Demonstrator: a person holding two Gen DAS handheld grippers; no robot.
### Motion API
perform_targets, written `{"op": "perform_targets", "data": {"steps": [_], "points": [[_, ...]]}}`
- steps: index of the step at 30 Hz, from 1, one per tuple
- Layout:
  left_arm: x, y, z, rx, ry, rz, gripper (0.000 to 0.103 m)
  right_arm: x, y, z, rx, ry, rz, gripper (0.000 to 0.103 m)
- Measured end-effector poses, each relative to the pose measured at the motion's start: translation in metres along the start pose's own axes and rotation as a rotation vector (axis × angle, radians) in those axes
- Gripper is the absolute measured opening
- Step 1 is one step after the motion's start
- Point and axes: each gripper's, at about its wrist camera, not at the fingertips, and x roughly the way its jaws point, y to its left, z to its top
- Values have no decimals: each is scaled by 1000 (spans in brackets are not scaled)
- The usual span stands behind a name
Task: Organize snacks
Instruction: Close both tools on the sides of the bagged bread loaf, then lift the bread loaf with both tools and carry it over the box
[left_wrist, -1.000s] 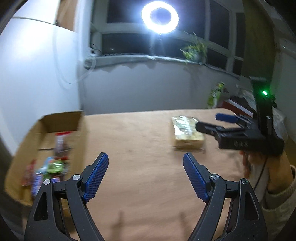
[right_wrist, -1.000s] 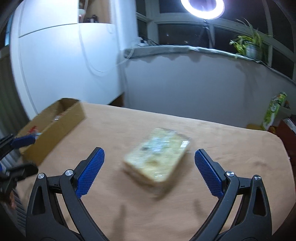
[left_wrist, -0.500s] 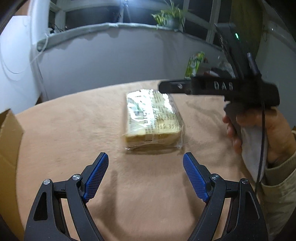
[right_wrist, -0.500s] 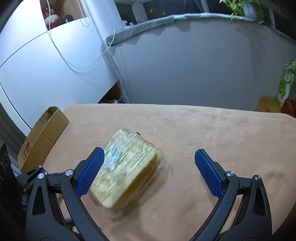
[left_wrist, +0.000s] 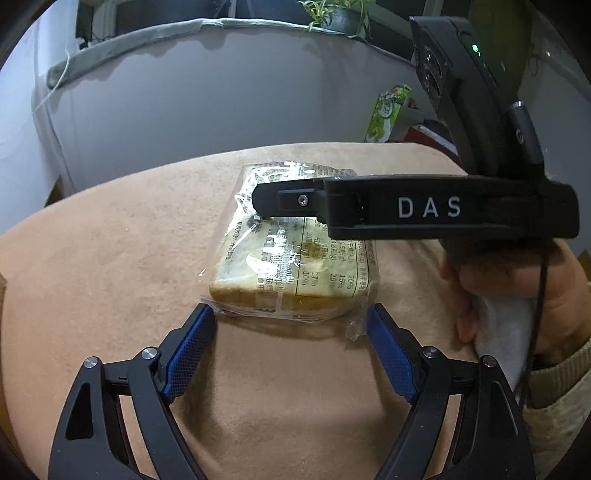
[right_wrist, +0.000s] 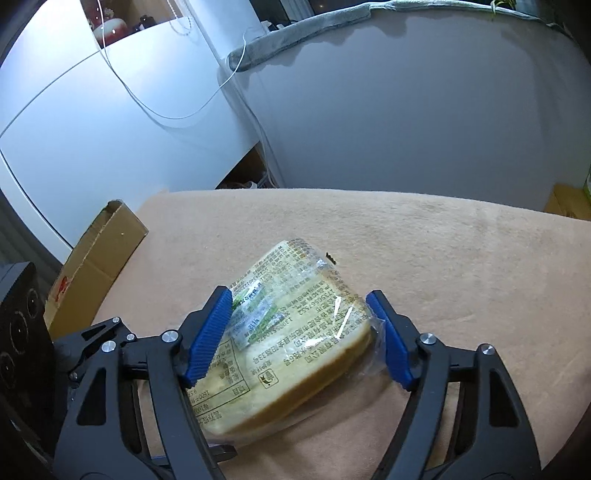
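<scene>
A pack of sliced bread (left_wrist: 295, 254) in clear printed wrap lies flat on the tan table (left_wrist: 110, 258). My left gripper (left_wrist: 290, 310) is open, its blue pads level with the pack's near end and apart from it. My right gripper (right_wrist: 298, 295) comes in from the right over the bread pack (right_wrist: 295, 332), and its jaws are closing with the pack between them. Its left pad (right_wrist: 210, 332) lies over the wrap and its right pad (right_wrist: 388, 339) is at the crinkled edge. In the left wrist view one right finger (left_wrist: 288, 201) rests over the pack's top.
An open cardboard box (right_wrist: 99, 266) stands at the table's left edge. A green packet (left_wrist: 388, 114) leans beyond the far right of the table. A person's hand (left_wrist: 517, 280) and beige sleeve hold the right gripper. A white wall and a grey ledge lie behind.
Both grippers have come down and in on the bread pack. The left has swung right, away from the box. The right now straddles the pack with its jaws narrower than before.
</scene>
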Motion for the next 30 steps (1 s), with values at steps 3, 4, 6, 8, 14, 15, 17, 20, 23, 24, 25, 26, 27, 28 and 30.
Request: {"op": "perform_targets", "data": {"steps": [3, 4, 6, 8, 14, 15, 17, 20, 23, 24, 25, 26, 27, 28, 30], "points": [[1, -4, 0, 8, 2, 14, 84, -2, 0, -2, 4, -6, 2, 75], [1, -6, 0, 11, 3, 17, 84, -3, -1, -2, 6, -6, 4, 75], [-1, -7, -2, 17, 3, 25, 84, -3, -2, -2, 9, -7, 7, 75], [-1, -6, 0, 19, 4, 27, 84, -3, -3, -2, 10, -6, 9, 75], [3, -8, 1, 21, 4, 31, 84, -2, -3, 0, 11, -5, 10, 75], [4, -6, 0, 22, 4, 32, 84, -2, -3, 0, 11, -5, 10, 75], [5, -5, -1, 22, 4, 32, 84, -2, -2, 0, 10, -5, 9, 75], [5, -4, 0, 21, 2, 31, 84, -2, 0, 0, 4, -4, 1, 75], [3, 1, 0, -3, -6, 14, 81, -5, 8, 0, -8, 0, -23, 71], [1, 3, 0, -11, -15, 15, 80, -9, 13, -3, -10, -1, -30, 71], [-3, 4, -1, -17, -31, 15, 79, -15, 20, -7, -14, -3, -30, 69], [-10, 3, -2, -23, -54, 17, 78, -20, 27, -12, -15, -5, -29, 67], [-18, 3, -4, -24, -74, 14, 77, -26, 34, -19, -11, -11, -31, 67], [-29, 1, -6, -22, -101, 9, 77, -30, 38, -26, -9, -19, -34, 67], [-39, -2, -12, -26, -118, 5, 77, -36, 43, -40, 11, -27, -34, 67]]}}
